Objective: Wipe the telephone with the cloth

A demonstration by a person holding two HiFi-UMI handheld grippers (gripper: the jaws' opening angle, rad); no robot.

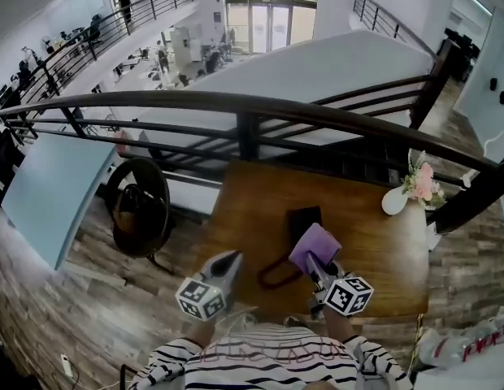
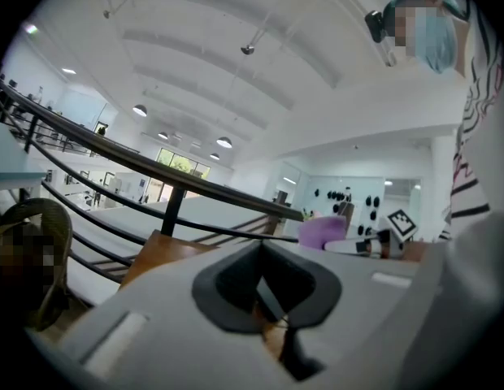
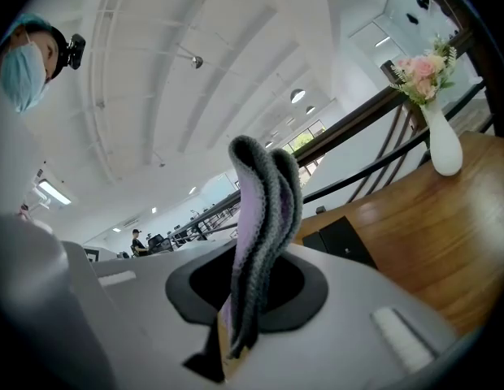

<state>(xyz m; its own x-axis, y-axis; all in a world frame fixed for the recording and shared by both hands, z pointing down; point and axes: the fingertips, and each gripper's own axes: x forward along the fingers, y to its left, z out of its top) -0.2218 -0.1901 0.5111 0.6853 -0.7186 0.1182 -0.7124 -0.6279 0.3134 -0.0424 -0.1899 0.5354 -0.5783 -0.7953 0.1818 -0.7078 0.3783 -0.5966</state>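
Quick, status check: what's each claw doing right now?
Left claw: closed, holding nothing.
Right claw: closed on the purple cloth.

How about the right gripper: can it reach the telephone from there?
Probably yes: the right gripper, shut on the cloth, hangs close before the telephone, and nothing shows between them.

left gripper (image 2: 262, 258): closed, empty | cloth (image 2: 323, 232): beyond, right | table (image 2: 167, 254): below

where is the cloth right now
In the head view the purple cloth is clamped in the right gripper, right of centre, at the near edge of the dark telephone on the wooden table.
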